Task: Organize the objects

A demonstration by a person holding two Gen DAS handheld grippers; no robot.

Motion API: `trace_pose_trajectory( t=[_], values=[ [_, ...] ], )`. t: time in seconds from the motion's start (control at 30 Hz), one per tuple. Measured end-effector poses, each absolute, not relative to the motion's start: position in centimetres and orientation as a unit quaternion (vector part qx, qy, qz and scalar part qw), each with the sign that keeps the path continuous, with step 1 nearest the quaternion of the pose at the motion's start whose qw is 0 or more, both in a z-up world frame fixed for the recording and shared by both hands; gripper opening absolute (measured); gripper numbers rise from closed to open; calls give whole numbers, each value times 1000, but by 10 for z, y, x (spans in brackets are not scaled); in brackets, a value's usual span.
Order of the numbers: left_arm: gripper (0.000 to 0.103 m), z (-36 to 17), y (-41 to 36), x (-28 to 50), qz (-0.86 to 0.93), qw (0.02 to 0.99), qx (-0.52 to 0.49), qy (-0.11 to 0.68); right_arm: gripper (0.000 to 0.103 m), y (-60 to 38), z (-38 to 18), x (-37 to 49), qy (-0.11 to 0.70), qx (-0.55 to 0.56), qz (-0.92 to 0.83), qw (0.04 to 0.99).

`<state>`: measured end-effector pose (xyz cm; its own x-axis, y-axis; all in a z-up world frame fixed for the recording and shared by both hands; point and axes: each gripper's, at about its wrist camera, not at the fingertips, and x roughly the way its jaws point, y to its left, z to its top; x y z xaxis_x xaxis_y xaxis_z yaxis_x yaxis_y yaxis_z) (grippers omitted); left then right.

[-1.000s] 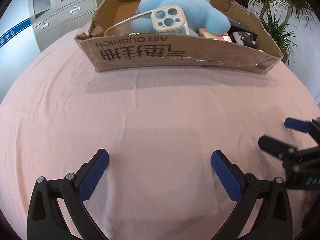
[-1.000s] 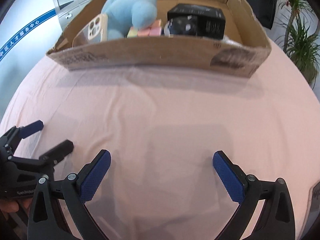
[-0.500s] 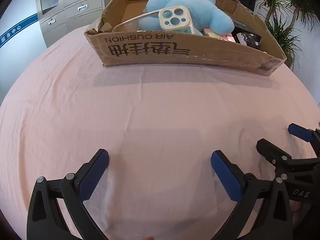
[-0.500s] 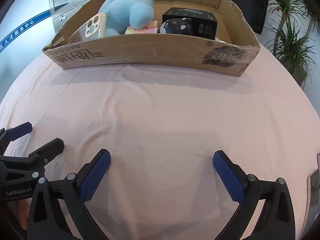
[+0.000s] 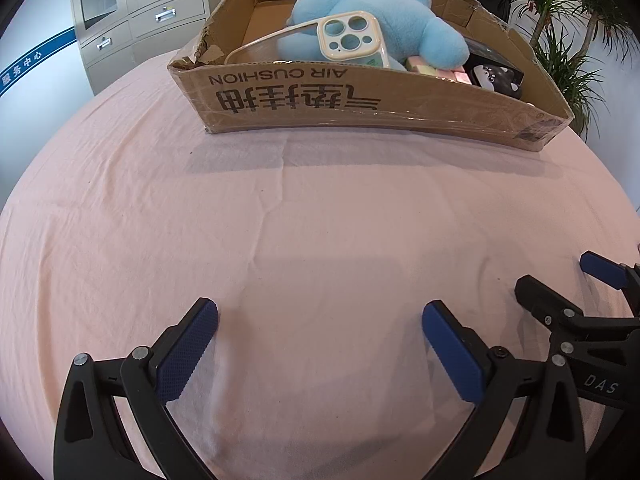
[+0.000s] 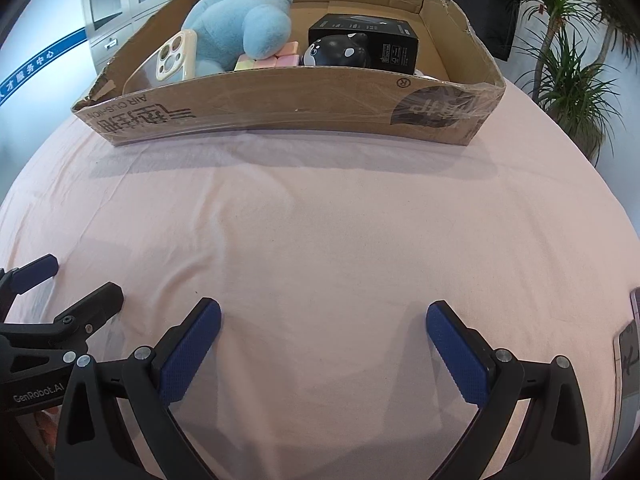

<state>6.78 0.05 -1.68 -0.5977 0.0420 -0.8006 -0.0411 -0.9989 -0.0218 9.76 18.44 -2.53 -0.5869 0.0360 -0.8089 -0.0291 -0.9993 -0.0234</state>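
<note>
A shallow cardboard box (image 5: pixel 360 106) (image 6: pixel 304 110) stands at the far side of the pink tablecloth. Inside lie a blue plush toy (image 5: pixel 384 28) (image 6: pixel 240 24), a cream phone case (image 5: pixel 352 38) (image 6: pixel 174 58), pastel blocks (image 5: pixel 436 72) (image 6: pixel 268 60), a black-and-white figurine (image 5: pixel 494 80) (image 6: pixel 340 52) and a black carton (image 6: pixel 368 38). My left gripper (image 5: pixel 320 344) hovers open over bare cloth, well short of the box. Beside it, my right gripper (image 6: pixel 324 346) is open too, with nothing between its fingers. Each gripper shows at the edge of the other's view.
The pink cloth (image 5: pixel 280 220) covers the whole table. Grey cabinets (image 5: pixel 132 12) stand behind on the left, potted palms (image 6: pixel 568 64) on the right. A flat dark object (image 6: pixel 628 344) lies at the table's right edge.
Both grippers drew back and rose slightly, so the box sits a little lower and farther in view. Their jaws stayed open and empty.
</note>
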Motion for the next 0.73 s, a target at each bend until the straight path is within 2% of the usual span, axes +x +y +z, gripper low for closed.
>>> trace_pose_trajectory(
  t=[0.73],
  values=[
    [102,-17,1,67,894,23,-448,0,103,186,-24,94,-4,-454,891,18]
  ],
)
